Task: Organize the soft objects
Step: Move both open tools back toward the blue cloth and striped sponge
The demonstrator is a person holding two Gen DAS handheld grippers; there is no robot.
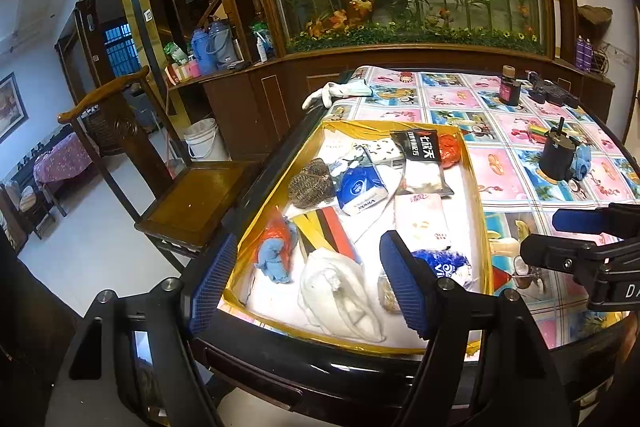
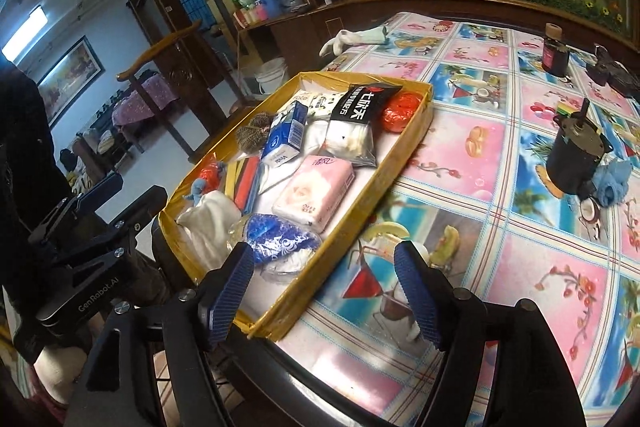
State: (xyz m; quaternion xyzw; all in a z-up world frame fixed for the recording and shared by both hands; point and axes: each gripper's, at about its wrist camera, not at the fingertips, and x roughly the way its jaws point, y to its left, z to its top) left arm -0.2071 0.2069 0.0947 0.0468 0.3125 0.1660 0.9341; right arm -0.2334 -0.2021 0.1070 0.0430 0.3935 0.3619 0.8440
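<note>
Beyond both spread, empty grippers' fingers (image 1: pixel 216 279) (image 2: pixel 416 291), a black motor (image 2: pixel 574 163) stands beside the tray (image 2: pixel 404 143).

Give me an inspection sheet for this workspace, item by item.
Surface: table under a picture-print cover.
Job's things: yellow-edged tray holding pink tissue pack, blue Vinda pack, black-topped bag, white cloth, scourer.
Clutter: white glove at the far edge; blue cloth beside black motor; dark jar.
Grippers: left gripper open over the tray; right gripper open.
Cables: nothing seen.
Surroundings: wooden chair, white bucket.
</note>
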